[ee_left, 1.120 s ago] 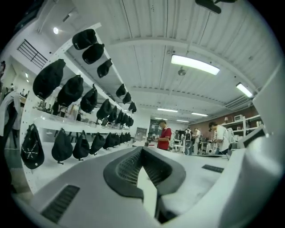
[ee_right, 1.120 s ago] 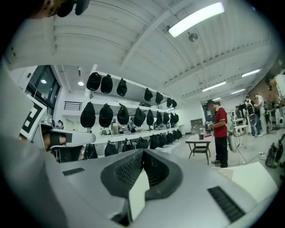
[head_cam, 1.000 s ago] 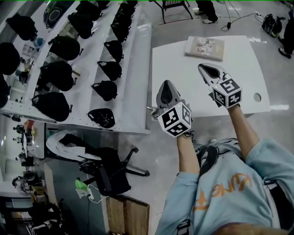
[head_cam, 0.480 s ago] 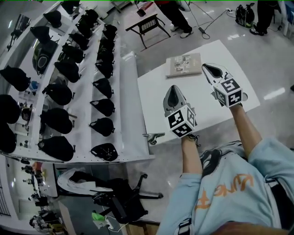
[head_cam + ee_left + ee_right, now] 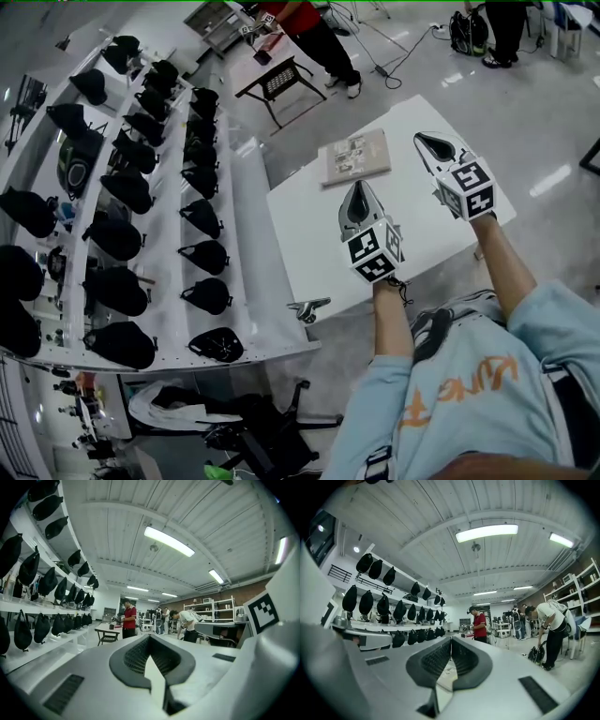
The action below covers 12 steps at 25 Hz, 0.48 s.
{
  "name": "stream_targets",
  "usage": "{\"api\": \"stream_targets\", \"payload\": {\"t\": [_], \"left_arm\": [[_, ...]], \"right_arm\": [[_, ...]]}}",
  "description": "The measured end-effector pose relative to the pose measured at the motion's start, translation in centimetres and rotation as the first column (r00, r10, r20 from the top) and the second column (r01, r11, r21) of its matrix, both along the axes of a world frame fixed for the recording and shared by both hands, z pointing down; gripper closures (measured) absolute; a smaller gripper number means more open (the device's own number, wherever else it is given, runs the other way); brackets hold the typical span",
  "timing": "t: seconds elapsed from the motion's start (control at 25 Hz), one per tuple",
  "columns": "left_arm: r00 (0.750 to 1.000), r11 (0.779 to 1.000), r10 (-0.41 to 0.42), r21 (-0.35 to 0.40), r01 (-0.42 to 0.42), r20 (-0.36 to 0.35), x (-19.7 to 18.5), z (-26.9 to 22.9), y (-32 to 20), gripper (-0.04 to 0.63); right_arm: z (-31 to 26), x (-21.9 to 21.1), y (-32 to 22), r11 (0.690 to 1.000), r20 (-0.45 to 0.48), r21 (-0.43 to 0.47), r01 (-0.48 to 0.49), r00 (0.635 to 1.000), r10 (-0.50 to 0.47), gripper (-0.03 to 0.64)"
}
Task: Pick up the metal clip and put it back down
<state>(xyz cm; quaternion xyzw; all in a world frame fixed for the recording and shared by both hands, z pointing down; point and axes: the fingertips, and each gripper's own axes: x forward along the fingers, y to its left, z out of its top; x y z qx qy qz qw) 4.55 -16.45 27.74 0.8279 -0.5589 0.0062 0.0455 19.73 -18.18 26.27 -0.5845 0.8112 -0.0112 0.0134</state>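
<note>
Operator: Both grippers have gone forward over the white table (image 5: 309, 234) in the last second, and my head view has swung with them. A second ago the left gripper (image 5: 357, 189) sat right beside the metal clip (image 5: 307, 307). Now it's well apart from it, out over the middle of the table and nearer the booklet (image 5: 354, 157). The right gripper (image 5: 424, 141) has kept its place alongside, further right.

Observer: And the clip itself?

Operator: Same spot on the table, as far as I can see: the near left corner, by the end of the shelves (image 5: 253, 244) of black bags. I can't tell from up here whether it overhangs the edge. Nothing is touching it.

Observer: Jaws?

Operator: Pressed together on both sides, pads meeting at the tips, nothing between them. Both gripper views look out level across the room, at the ceiling lights and the people at the back, not down at the table top.

Observer: So where does that leave the task?

Operator: The clip is down on the table and free of both grippers. That's how the task wants it to end, but it's equally how it would lie ahead of a pick, so I won't call it either way. Drifting off with closed jaws fits backing away after a set-down. It also fits me simply carrying the rig about.
</note>
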Motion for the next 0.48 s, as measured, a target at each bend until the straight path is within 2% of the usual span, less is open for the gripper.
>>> {"api": "stream_targets", "payload": {"t": [0.24,0.48], "left_arm": [[1.000,1.000,0.007,-0.004,-0.007,0.005,0.9,-0.1,-0.3,0.586],[1.000,1.000,0.002,-0.005,-0.002,0.002,0.0,-0.1,-0.7,0.586]], "right_arm": [[-0.2,1.0,0.0,1.000,0.001,-0.001,-0.006,1.000,0.006,0.588],[-0.6,-0.1,-0.3,1.000,-0.014,0.015,0.004,1.000,-0.004,0.588]]}}
